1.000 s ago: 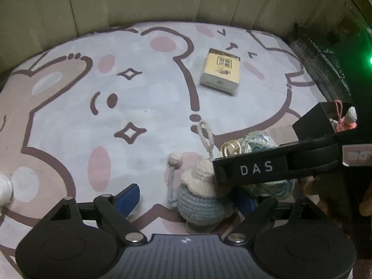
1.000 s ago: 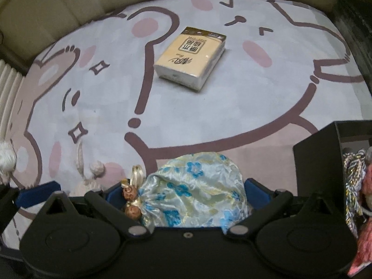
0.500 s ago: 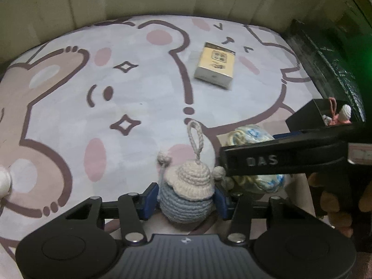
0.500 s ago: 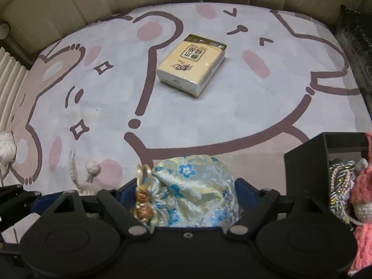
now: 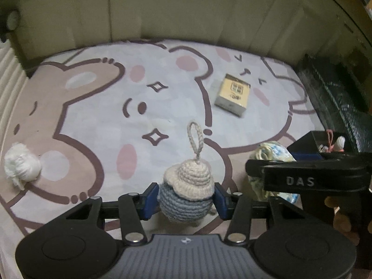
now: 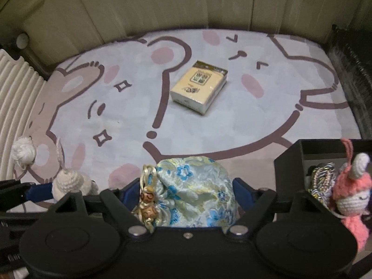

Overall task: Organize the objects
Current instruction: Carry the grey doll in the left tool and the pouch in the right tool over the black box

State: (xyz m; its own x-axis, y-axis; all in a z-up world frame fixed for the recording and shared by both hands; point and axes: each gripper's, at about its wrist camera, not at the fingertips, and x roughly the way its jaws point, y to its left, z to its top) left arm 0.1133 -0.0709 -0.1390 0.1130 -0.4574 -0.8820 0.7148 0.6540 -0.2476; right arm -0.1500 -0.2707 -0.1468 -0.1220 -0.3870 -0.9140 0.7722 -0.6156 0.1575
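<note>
- The left gripper (image 5: 186, 200) clamps a crocheted doll (image 5: 187, 193) in a cream hat between its blue pads, just left of the black bin (image 6: 300, 162). The soft yarn could squash and slide free if the hand tilts on the way to the bin.
- The right gripper (image 6: 186, 197) holds a floral satin pouch (image 6: 193, 190) at the bin's left wall. Its slick cloth and beaded drawstring look prone to slipping or snagging on the rim.
- Both loads hang close together beside the bin, so one tool may knock the other.
- A pink crocheted doll (image 6: 351, 200) already crowds the bin's near corner and could be dislodged.
- A tissue pack (image 6: 198, 86) lies well beyond the bin and a white pompom (image 5: 21, 166) far to its left, both yet to be collected.
</note>
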